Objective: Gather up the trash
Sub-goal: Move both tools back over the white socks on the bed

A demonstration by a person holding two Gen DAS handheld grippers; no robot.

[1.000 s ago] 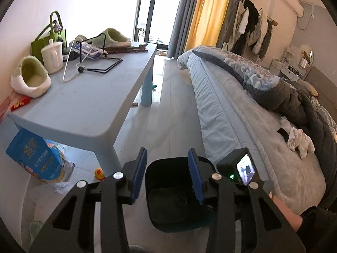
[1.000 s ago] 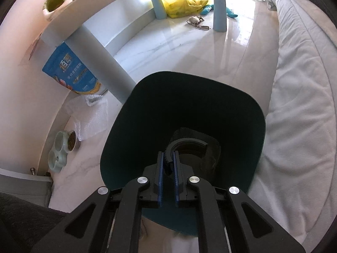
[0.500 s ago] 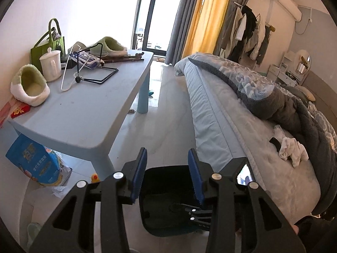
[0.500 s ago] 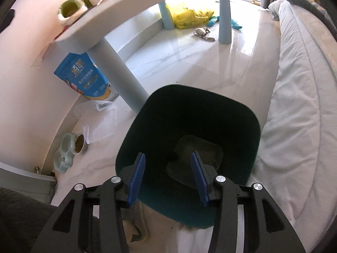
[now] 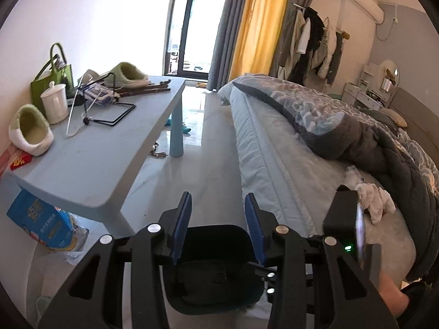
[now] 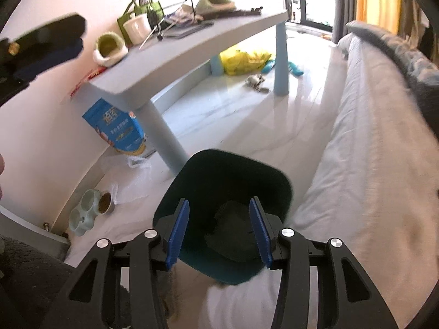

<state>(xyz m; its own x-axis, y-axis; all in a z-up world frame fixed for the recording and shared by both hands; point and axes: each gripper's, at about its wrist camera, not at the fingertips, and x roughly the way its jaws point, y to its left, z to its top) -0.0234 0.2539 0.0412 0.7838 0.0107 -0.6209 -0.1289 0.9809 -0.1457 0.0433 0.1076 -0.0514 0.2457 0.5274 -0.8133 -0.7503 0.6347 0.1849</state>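
A dark green trash bin [image 6: 197, 172] stands on the floor between the bed and the table; it also shows in the left wrist view [image 5: 216, 235]. A dark object [image 6: 233, 230] lies at its bottom. My right gripper [image 6: 218, 230] is open and empty above the bin. My left gripper [image 5: 216, 227] is open and empty, also above the bin. White crumpled cloth [image 5: 376, 197] lies on the bed. Clear plastic wrap [image 6: 129, 175] lies on the floor by the table leg.
A light blue table [image 5: 90, 150] holds slippers, a white jug, a green bag and a wire stand. A blue bag [image 6: 118, 126] sits under it, with a pet bowl [image 6: 90, 211] nearby. The bed [image 5: 288, 159] runs along the right. A yellow bag [image 6: 244, 60] lies further off.
My right gripper opened, let a dark object drop into the bin, and rose away from it. My left gripper lifted and tilted upward, staying open.
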